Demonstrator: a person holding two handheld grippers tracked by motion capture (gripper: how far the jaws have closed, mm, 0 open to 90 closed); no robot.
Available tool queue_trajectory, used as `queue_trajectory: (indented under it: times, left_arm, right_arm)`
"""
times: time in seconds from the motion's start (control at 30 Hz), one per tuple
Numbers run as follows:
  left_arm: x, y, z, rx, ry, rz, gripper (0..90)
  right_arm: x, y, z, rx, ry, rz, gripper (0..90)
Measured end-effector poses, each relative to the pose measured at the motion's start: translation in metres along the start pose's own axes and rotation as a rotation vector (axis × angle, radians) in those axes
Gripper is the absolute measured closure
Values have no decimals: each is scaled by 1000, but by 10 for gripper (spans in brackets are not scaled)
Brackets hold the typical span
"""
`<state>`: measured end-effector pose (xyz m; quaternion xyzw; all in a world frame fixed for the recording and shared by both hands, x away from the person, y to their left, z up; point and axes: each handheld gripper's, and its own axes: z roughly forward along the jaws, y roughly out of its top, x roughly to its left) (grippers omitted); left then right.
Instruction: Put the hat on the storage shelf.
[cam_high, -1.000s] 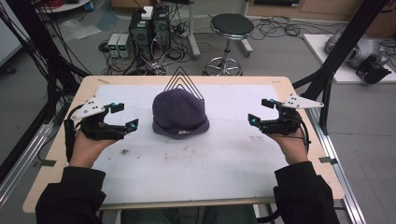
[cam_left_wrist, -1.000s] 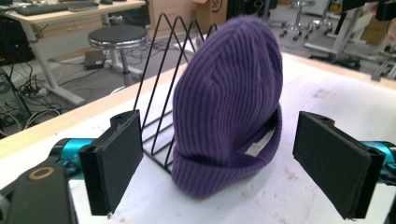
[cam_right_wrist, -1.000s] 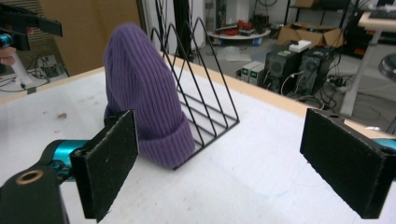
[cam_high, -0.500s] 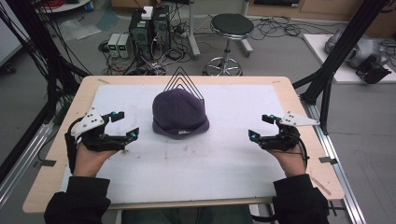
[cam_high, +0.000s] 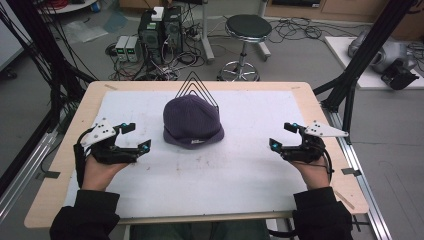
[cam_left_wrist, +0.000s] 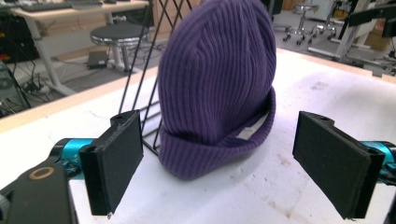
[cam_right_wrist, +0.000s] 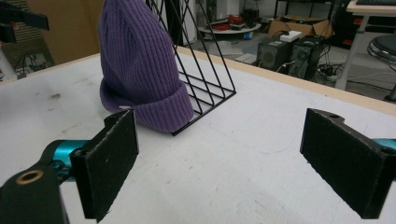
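High view: purple knit beanie (cam_high: 193, 121) draped over black wire stand (cam_high: 192, 89), sitting at middle of worktop (cam_high: 240, 185) toward far edge; left tool (cam_high: 131, 136) near left edge, jaws spread, nothing between them, aimed toward beanie, apart from it; right tool (cam_high: 285, 135) near right edge, jaws likewise released and empty, well apart from beanie. Left gripper view: beanie (cam_left_wrist: 219, 84) stands upright between spread jaws, cuff folded up, pale label on cuff; stand bars behind it.
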<state>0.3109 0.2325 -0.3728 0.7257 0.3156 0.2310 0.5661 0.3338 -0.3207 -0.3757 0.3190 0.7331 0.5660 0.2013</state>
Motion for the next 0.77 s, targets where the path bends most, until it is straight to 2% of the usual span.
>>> queue_trajectory:
  times: [0.17, 0.63, 0.77]
  left_arm:
    - [-4, 0, 1, 0, -3, -1, 164]
    - [-5, -5, -3, 7, 0, -21, 165]
    - [-4, -6, -5, 23, 22, -24, 166]
  right_arm:
    - [-4, -3, 0, 10, -10, 6, 108]
    - [-1, -3, 2, 14, 2, -2, 108]
    - [1, -3, 5, 28, 3, 4, 108]
